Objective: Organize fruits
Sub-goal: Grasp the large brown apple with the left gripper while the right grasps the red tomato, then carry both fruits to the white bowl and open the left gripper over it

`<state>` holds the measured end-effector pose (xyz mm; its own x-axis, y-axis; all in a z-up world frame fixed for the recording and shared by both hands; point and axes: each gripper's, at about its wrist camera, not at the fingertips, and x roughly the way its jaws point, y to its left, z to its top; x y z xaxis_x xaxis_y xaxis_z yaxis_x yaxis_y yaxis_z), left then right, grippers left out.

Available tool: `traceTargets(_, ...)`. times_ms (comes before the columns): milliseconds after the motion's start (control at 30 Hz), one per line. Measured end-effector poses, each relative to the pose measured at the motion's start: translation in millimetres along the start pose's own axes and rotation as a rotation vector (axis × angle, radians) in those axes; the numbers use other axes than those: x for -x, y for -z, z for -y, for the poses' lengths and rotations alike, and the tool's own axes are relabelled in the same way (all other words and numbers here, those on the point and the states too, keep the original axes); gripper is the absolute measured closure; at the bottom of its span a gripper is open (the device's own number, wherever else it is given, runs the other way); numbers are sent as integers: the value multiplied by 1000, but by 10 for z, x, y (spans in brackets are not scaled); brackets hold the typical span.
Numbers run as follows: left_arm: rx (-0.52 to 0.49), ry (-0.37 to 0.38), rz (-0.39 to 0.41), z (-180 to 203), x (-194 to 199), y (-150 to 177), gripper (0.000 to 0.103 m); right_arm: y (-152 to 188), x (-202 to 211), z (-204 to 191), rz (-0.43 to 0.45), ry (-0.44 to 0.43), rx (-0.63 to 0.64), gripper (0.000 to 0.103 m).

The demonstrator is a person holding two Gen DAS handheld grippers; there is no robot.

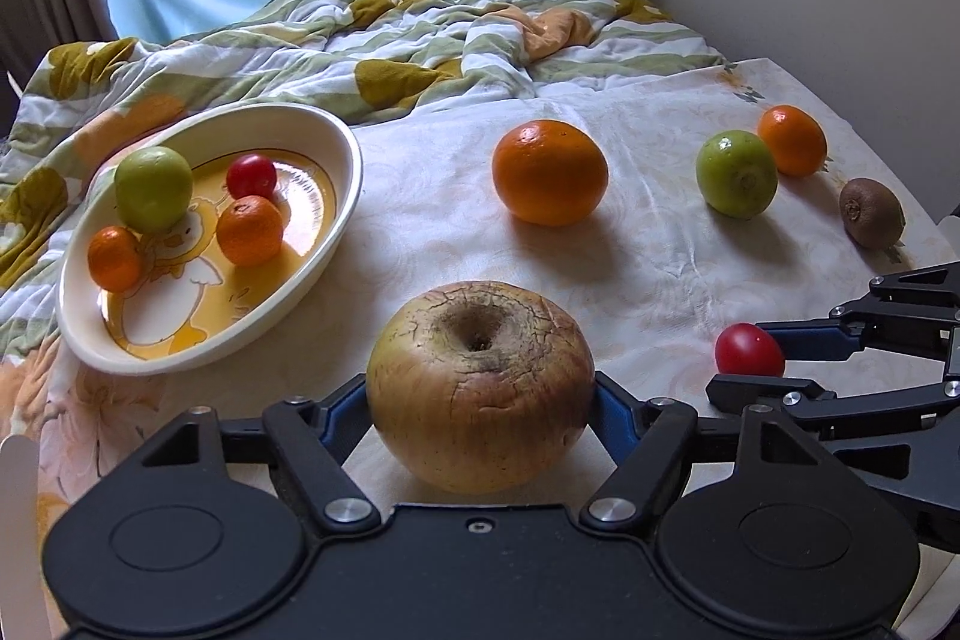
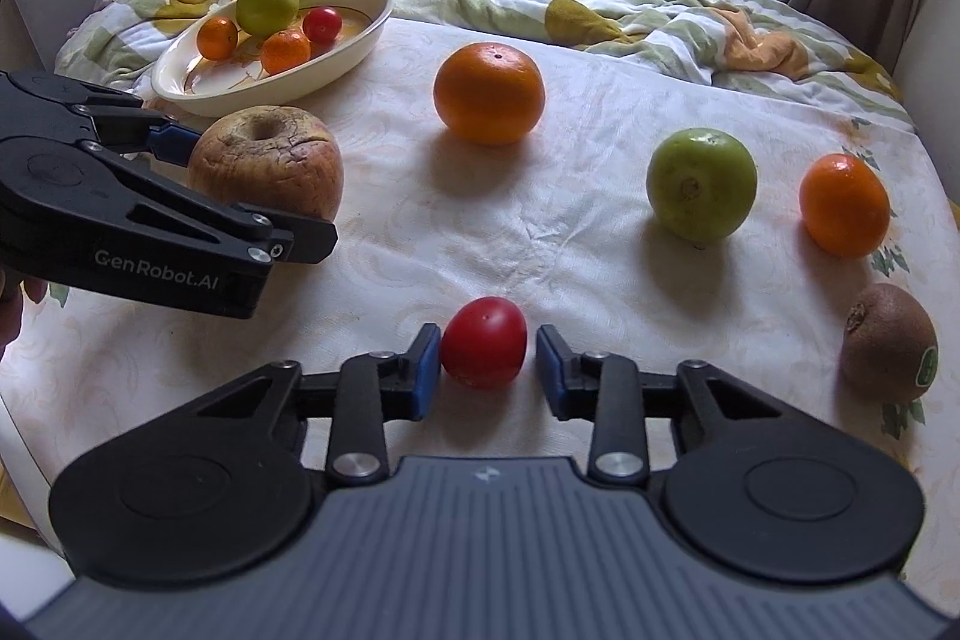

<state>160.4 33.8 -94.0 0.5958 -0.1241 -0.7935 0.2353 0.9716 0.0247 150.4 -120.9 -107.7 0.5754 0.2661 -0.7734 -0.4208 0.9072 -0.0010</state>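
My left gripper pinches a wrinkled, russet apple; my right gripper closes round a glossy red tomato, touching only its left pad.

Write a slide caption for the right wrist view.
Right tongs pinch a cherry tomato while left tongs hold a wrinkled apple beside the fruit dish.

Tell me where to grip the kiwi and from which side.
Take the kiwi across its narrow middle, coming down from above. It is egg-shaped and lies on its side on the cloth, with its stem end facing left in the right wrist view. Closing across the short width should hold best, and nothing crowds it.
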Motion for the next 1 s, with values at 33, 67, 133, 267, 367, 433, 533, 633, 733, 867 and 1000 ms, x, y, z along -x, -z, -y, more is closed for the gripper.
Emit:
traceTargets(33, 12, -1, 3, -10, 12, 8, 25, -2, 4, -11, 2, 4, 3, 58)
traceTargets(67, 22, -3, 6, -17, 30, 19, 25, -4, 7, -19, 3, 6, 7, 58)
traceTargets(133, 37, -6, 15, -29, 78, 36, 25, -4, 22, -29, 6, 4, 7, 58)
traceTargets(267, 60, -13, 38, -23, 197, 44, 25, -17, 79, -28, 15, 1, 0, 58)
traceTargets(367, 77, -24, 63, -15, 321, 48, 25, -50, 139, -29, 23, -3, -6, 58)
traceTargets(433, 91, -29, 78, -19, 411, 46, 25, -78, 199, -28, 35, -4, -6, 58)
traceTargets(533, 124, -31, 98, -40, 549, 22, 25, -139, 288, -35, 45, -3, -7, 58)
traceTargets(633, 143, -45, 120, -55, 697, -14, 25, -216, 380, -34, 53, -4, -10, 58)
traceTargets(733, 164, -67, 143, -78, 865, -50, 25, -301, 489, -39, 70, -11, -4, 58)
traceTargets(867, 201, -97, 167, -150, 1078, -94, 25, -440, 621, -83, 96, -25, 21, 58)
traceTargets(1000, 247, -137, 179, -274, 1221, -163, 25, -631, 722, -150, 119, -48, 53, 58)
